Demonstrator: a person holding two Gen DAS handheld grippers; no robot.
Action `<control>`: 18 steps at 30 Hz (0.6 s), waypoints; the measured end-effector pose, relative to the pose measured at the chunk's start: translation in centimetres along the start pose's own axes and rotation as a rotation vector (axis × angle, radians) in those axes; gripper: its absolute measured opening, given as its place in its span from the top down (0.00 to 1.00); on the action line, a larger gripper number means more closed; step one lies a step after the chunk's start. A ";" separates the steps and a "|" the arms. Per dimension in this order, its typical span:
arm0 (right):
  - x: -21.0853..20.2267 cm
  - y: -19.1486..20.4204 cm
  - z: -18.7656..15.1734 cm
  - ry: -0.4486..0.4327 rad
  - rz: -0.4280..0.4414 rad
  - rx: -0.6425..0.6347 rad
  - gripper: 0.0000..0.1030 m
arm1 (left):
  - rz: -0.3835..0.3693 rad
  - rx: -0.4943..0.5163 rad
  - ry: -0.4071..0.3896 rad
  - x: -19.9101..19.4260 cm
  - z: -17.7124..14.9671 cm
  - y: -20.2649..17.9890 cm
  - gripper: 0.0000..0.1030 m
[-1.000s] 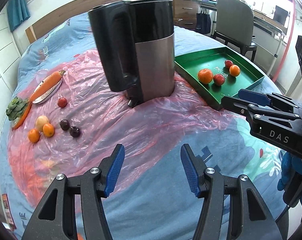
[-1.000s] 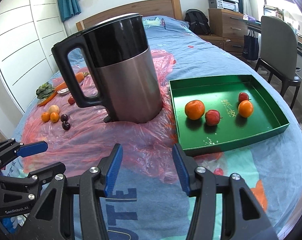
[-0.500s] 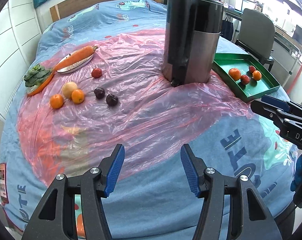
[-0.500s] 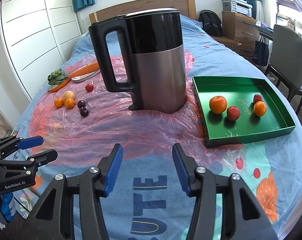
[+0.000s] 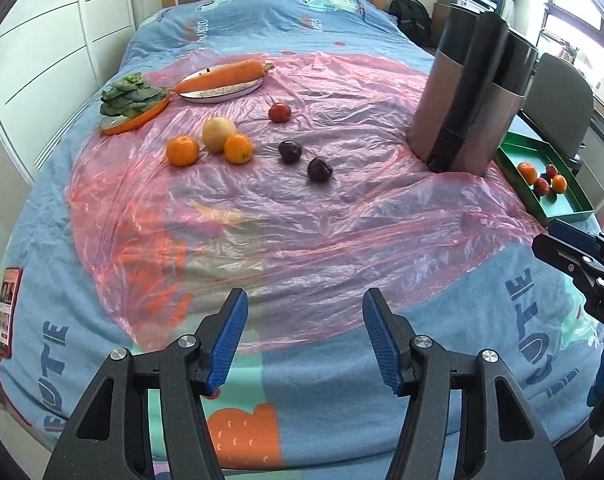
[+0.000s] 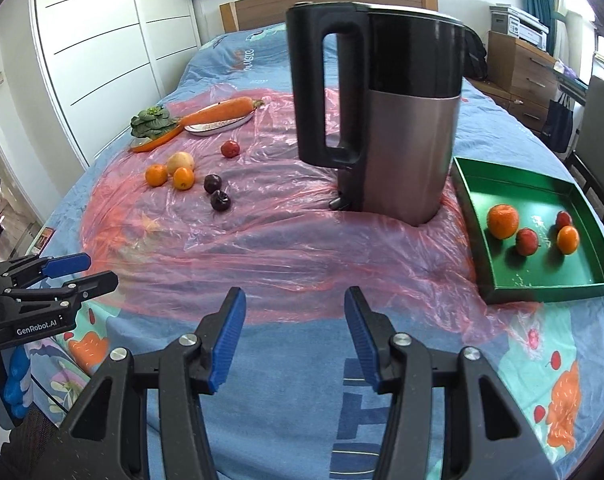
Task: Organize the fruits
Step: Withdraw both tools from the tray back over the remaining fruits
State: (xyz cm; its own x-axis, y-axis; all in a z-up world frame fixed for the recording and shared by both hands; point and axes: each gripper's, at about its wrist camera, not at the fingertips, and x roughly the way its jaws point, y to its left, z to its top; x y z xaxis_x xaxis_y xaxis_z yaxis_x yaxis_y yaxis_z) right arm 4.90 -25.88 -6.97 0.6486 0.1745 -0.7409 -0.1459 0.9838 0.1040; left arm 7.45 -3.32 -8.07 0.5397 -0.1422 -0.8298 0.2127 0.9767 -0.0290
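Loose fruits (image 5: 237, 148) lie well ahead of open left gripper (image 5: 304, 344)

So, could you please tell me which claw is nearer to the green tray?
Right. The right claw is open just left of the green tray; the left claw, also open, is far off beyond the kettle.

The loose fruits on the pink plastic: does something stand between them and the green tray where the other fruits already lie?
Yes. The kettle stands upright on the pink plastic, between the loose fruits and the green tray. Both grippers are open and empty, so a carried fruit must pass around or over the kettle.
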 end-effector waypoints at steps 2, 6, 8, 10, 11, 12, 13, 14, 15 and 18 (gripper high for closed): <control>0.7 1.0 0.1 0.005 0.014 -0.017 0.14 | 0.008 -0.020 0.003 0.3 0.0 0.9 0.48; 2.2 2.9 0.4 0.017 0.043 -0.049 0.14 | 0.020 -0.051 0.012 1.0 0.1 2.4 0.48; 3.0 3.7 0.6 0.027 0.058 -0.063 0.14 | 0.023 -0.064 0.018 1.5 0.2 3.0 0.48; 4.0 4.4 0.8 0.039 0.075 -0.075 0.14 | 0.026 -0.077 0.023 2.0 0.3 3.5 0.48; 4.5 4.7 1.0 0.045 0.083 -0.080 0.14 | 0.026 -0.083 0.026 2.3 0.5 3.7 0.48; 5.0 5.0 1.1 0.050 0.091 -0.086 0.14 | 0.028 -0.089 0.028 2.5 0.6 4.0 0.48; 5.5 5.3 1.2 0.056 0.100 -0.090 0.14 | 0.029 -0.095 0.031 2.8 0.8 4.2 0.48; 6.0 5.5 1.3 0.061 0.108 -0.093 0.14 | 0.031 -0.101 0.032 3.0 1.1 4.4 0.48; 6.5 5.7 1.4 0.068 0.122 -0.100 0.14 | 0.032 -0.110 0.035 3.4 1.3 4.7 0.48; 8.0 6.6 1.7 0.086 0.149 -0.113 0.14 | 0.028 -0.135 0.044 4.3 2.1 5.4 0.48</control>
State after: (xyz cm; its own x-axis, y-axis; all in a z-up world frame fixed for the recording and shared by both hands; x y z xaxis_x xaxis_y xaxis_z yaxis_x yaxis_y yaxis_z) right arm 10.44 -17.94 -11.08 0.5482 0.3085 -0.7773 -0.3209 0.9359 0.1451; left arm 12.66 1.01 -10.63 0.5069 -0.1104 -0.8549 0.0847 0.9933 -0.0781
